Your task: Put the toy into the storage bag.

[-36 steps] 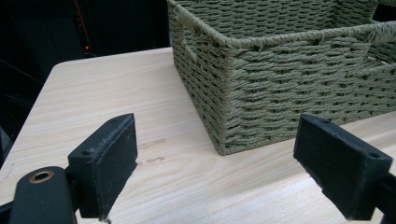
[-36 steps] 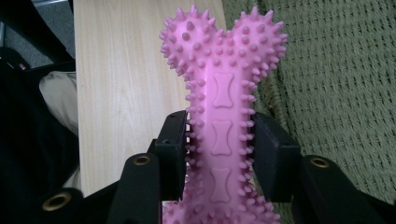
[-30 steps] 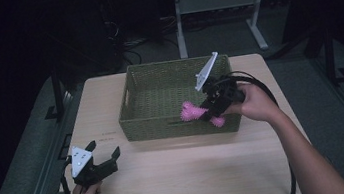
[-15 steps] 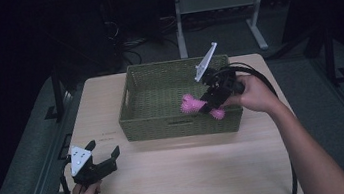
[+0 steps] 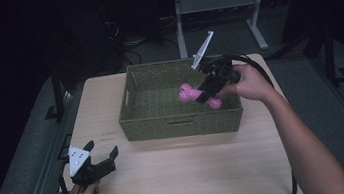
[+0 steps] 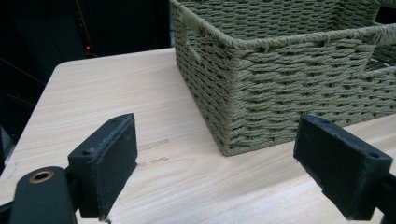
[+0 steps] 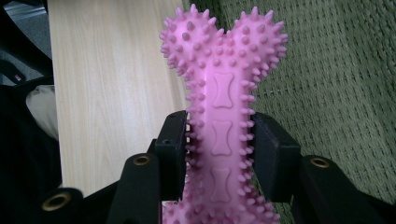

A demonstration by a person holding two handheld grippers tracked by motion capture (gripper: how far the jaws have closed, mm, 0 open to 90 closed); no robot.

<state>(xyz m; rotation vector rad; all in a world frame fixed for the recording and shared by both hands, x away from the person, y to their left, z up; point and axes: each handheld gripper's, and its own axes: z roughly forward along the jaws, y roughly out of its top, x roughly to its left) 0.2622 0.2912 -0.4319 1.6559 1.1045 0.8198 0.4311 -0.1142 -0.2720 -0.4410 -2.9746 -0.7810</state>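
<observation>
Holding a pink spiky bone toy [image 7: 223, 116] by its shaft, the right gripper [image 5: 209, 88] hangs over the green woven basket [image 5: 180, 126] on a pale wooden table [image 5: 185, 176]. Its jaws are clamped on the toy's middle, one pad on each side, with the knobbed end sticking out past them. In the high view the toy [image 5: 191, 94] is above the basket's inside, toward its right half, clear of the woven floor. Compared with a second ago, the right hand has carried the toy from the basket's near right wall further in over the basket and a little higher, tilting it as it went; the grip has not loosened. That suggests the toy is either being lifted out or moved to a new spot inside, and the pictures do not settle which. The left gripper [image 5: 99, 163] rests low at the table's near left corner, jaws wide apart and empty, pointed at the basket's corner and unmoved.
</observation>
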